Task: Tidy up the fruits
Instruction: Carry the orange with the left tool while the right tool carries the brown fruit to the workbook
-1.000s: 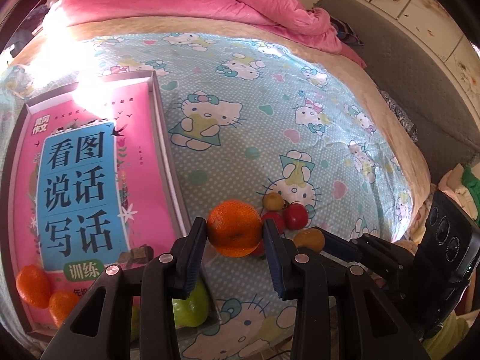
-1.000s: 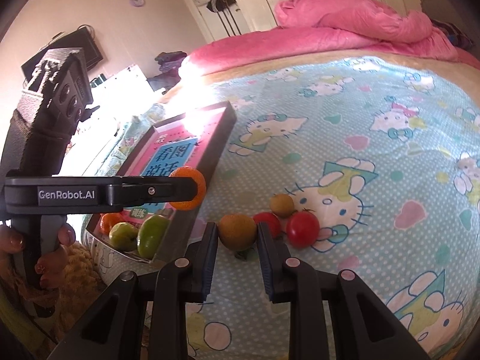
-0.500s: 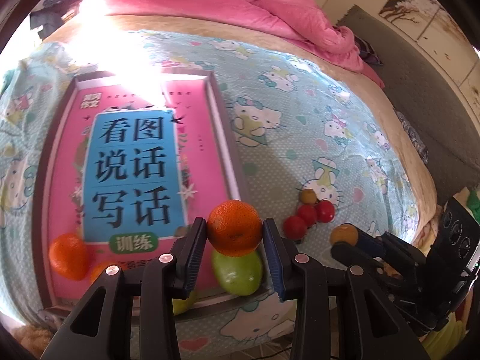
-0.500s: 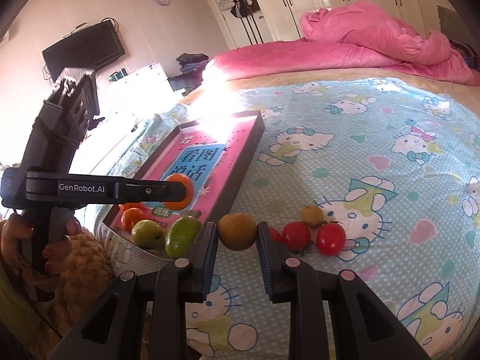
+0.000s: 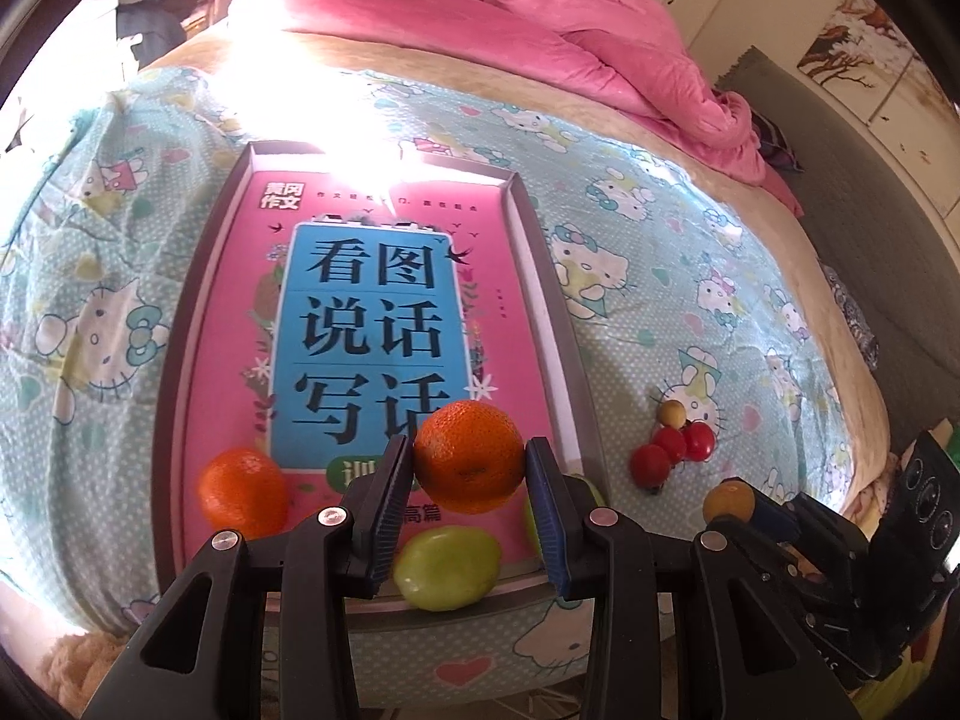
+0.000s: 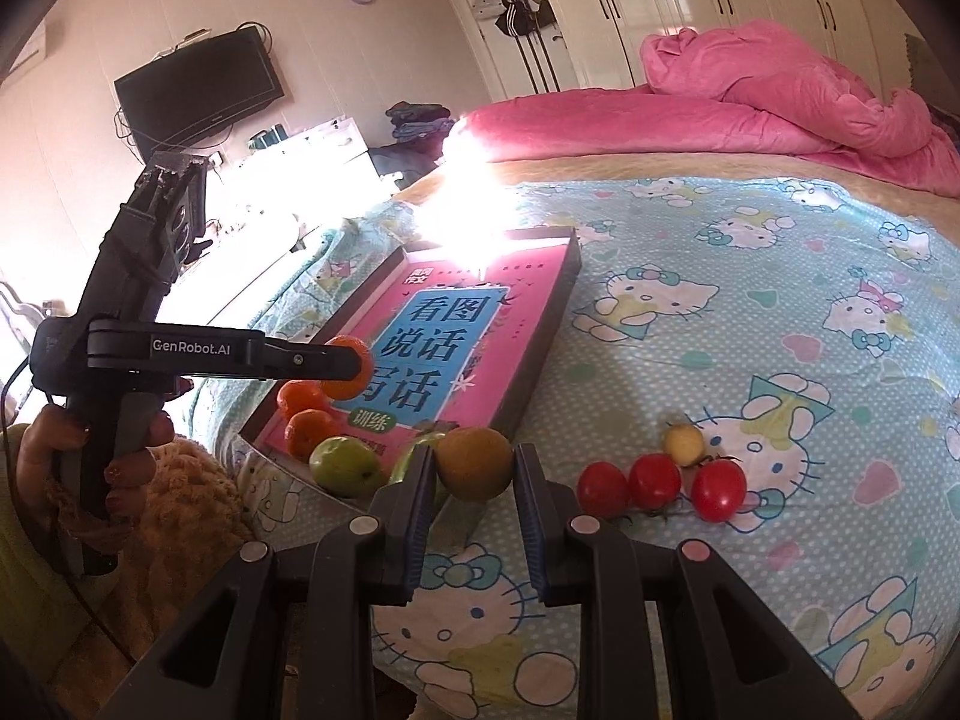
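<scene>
My left gripper point(image 5: 469, 483) is shut on an orange point(image 5: 469, 463) and holds it above the near end of a shallow tray point(image 5: 567, 324) lined with a pink book. In the tray lie another orange point(image 5: 243, 493) and a green fruit point(image 5: 449, 567). My right gripper point(image 6: 474, 498) is shut on a yellow-brown round fruit point(image 6: 474, 463), just off the tray's near right corner. Three red tomatoes point(image 6: 657, 483) and a small yellow fruit point(image 6: 683, 444) lie on the bedsheet to the right. The left gripper point(image 6: 345, 369) also shows in the right wrist view, over the tray point(image 6: 540, 348).
A pink duvet point(image 6: 750, 102) is piled at the far end of the bed. The cartoon-print sheet point(image 6: 780, 312) covers the rest. A person's hand point(image 6: 72, 456) grips the left tool's handle at the left. A television point(image 6: 201, 87) hangs on the wall beyond.
The left gripper has carried the orange leftward from beside the tray to over its near end. The right gripper has risen slightly with the yellow-brown fruit, away from the tomatoes.
</scene>
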`<action>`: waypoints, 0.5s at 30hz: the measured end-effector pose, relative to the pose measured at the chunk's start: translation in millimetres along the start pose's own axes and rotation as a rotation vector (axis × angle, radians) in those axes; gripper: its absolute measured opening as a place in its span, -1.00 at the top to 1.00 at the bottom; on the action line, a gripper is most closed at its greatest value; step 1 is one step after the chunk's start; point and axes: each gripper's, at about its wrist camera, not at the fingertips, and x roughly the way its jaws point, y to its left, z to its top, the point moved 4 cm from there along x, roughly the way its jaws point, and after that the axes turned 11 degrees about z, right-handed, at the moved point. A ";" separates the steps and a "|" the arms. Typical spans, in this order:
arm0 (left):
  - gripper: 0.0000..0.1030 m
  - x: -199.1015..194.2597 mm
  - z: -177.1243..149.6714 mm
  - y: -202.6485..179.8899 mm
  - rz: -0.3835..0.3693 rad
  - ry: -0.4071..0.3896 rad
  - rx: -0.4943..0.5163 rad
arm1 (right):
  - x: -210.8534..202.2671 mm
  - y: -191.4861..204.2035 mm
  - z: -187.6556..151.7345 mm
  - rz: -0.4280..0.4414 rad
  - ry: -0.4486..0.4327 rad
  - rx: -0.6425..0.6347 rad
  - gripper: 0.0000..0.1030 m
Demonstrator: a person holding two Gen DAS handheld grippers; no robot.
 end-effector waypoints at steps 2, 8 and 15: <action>0.23 -1.7 0.4 4.2 0.010 -0.006 -0.005 | 2.5 3.6 0.1 0.007 0.006 -0.007 0.48; 0.23 -3.3 3.0 16.9 0.017 -0.015 -0.033 | 8.4 13.1 1.5 0.019 0.016 -0.022 0.48; 0.23 -1.7 3.5 27.9 0.022 -0.011 -0.055 | 16.8 21.6 2.8 0.035 0.027 -0.031 0.48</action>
